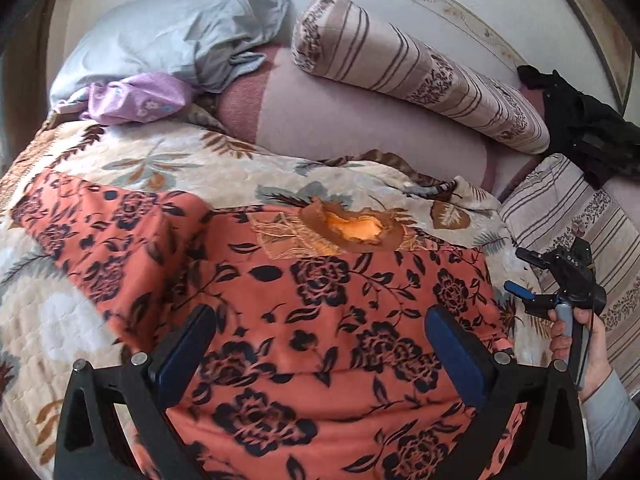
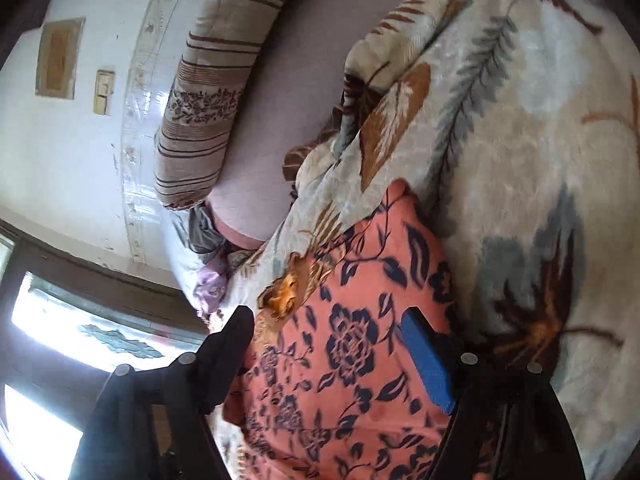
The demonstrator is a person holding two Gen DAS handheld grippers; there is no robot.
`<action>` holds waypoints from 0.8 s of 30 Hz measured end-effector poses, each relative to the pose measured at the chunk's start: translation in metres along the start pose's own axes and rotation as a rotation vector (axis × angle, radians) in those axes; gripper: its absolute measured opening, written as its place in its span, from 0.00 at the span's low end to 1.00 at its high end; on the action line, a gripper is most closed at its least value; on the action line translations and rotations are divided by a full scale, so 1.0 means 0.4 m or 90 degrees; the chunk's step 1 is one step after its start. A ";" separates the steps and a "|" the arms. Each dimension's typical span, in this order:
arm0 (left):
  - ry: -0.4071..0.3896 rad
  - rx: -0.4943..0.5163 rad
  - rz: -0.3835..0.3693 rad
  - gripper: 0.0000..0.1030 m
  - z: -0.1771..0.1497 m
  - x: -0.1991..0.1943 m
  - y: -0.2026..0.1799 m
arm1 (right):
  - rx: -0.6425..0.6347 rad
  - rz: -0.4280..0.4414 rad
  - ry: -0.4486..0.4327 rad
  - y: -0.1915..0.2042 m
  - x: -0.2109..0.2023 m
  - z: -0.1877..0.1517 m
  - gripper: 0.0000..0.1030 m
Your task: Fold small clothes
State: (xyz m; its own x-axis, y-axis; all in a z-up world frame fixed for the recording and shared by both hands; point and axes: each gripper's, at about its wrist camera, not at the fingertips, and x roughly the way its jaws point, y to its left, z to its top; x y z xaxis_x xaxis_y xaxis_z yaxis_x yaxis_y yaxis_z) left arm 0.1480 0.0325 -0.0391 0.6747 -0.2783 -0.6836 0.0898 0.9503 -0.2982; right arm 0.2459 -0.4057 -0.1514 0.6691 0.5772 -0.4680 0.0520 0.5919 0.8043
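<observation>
Nearest the left wrist camera, the left tongs [image 1: 320, 344] are hanging over the orange flowered garment [image 1: 328, 320] with their jaws spread wide and nothing pinched between them; the cloth is lying under them, not gripped. The right tongs [image 2: 328, 344] are also standing spread above the same garment [image 2: 344, 340], pinching nothing. In the left view they are showing at the garment's right edge [image 1: 560, 280], gripped by a hand [image 1: 576, 340].

The garment is lying flat on the leaf-patterned blanket [image 1: 160, 160] on the bed. One sleeve is stretching out to the left of its body, and its embroidered neckline [image 1: 344, 228] is sitting at the far edge, open and uncovered. A soft crease is running across the body, but I cannot tell whether that is a fold made on purpose. Judging from this, the garment is spread out and smoothed, while the folding proper looks hardly begun: the sleeve needs bringing in and the body doubling over.

Beyond the garment, past the blanket's far edge, a lilac cloth [image 1: 136, 98] and a grey cloth [image 1: 236, 40] are lying crumpled, seemingly still to be folded. To the garment's far right, a striped bolster [image 1: 420, 72] is resting, with a black cloth [image 1: 580, 128] past it.
</observation>
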 end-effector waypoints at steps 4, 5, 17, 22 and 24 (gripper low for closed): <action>0.066 0.009 0.037 1.00 0.004 0.158 -0.025 | -0.014 -0.104 0.034 -0.044 0.068 0.068 0.62; 0.079 0.014 0.058 1.00 -0.002 0.191 -0.025 | -0.027 -0.112 0.048 -0.053 0.078 0.076 0.56; 0.126 0.073 0.154 1.00 -0.074 0.306 -0.016 | -0.145 -0.313 0.058 -0.011 0.164 0.090 0.10; 0.128 0.070 0.140 1.00 -0.070 0.305 -0.006 | -0.146 -0.269 -0.040 0.056 0.050 0.055 0.12; 0.125 0.071 0.146 1.00 -0.071 0.307 -0.010 | -0.151 -0.196 -0.027 0.094 0.023 0.018 0.13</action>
State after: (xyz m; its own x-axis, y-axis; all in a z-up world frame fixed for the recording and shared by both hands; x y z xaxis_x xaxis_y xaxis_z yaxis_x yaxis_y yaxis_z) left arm 0.2097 -0.0095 -0.1410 0.5338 -0.0661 -0.8430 0.0383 0.9978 -0.0540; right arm 0.2595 -0.3823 -0.1230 0.6792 0.3312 -0.6550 0.0854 0.8507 0.5187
